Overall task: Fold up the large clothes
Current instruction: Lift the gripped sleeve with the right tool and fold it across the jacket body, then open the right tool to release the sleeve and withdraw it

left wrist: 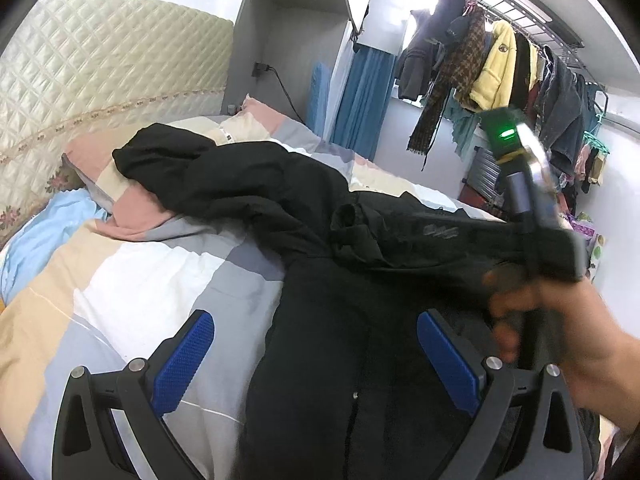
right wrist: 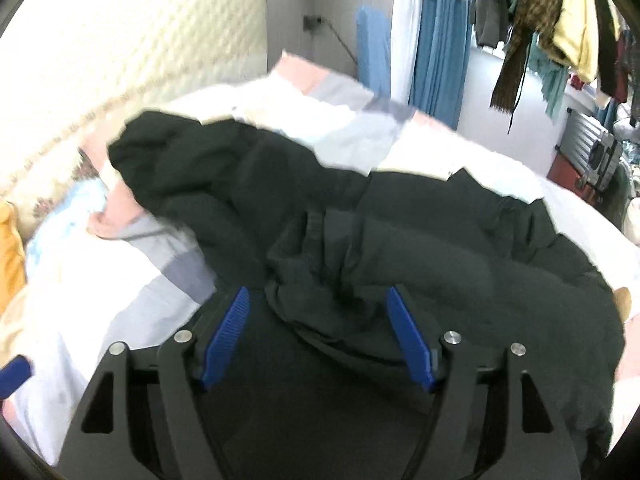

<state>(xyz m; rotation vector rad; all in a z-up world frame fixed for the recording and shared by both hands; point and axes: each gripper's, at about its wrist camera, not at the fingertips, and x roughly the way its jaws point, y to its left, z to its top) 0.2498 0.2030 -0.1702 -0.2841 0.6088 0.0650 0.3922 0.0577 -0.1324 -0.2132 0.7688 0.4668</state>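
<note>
From the left wrist view, the black jacket [left wrist: 320, 264] sprawls across the patchwork quilt [left wrist: 160, 280] on the bed, its long axis running from the body under the camera up toward the crumpled sleeve [left wrist: 168, 164] on the pink pillow [left wrist: 100, 168] at the far left. The left claw [left wrist: 316, 360] stands wide open, one pad over bare quilt, the other over the jacket's front, gripping nothing. To its right the person's right hand [left wrist: 560, 320] carries the other tool across a raised band of fabric, blurred by motion.

From the right wrist view, the right claw [right wrist: 318, 336] is spread open too, and a bunched fold [right wrist: 320, 264] of the jacket [right wrist: 440, 280] sits just ahead of its pads, partly between them; whether cloth touches either pad I cannot tell through the blur. The far sleeve [right wrist: 160, 152] lies away to the upper left.

By my reckoning the fold is nearer the right claw, which need only close, while the left lies closer to the jacket's near edge.
</note>
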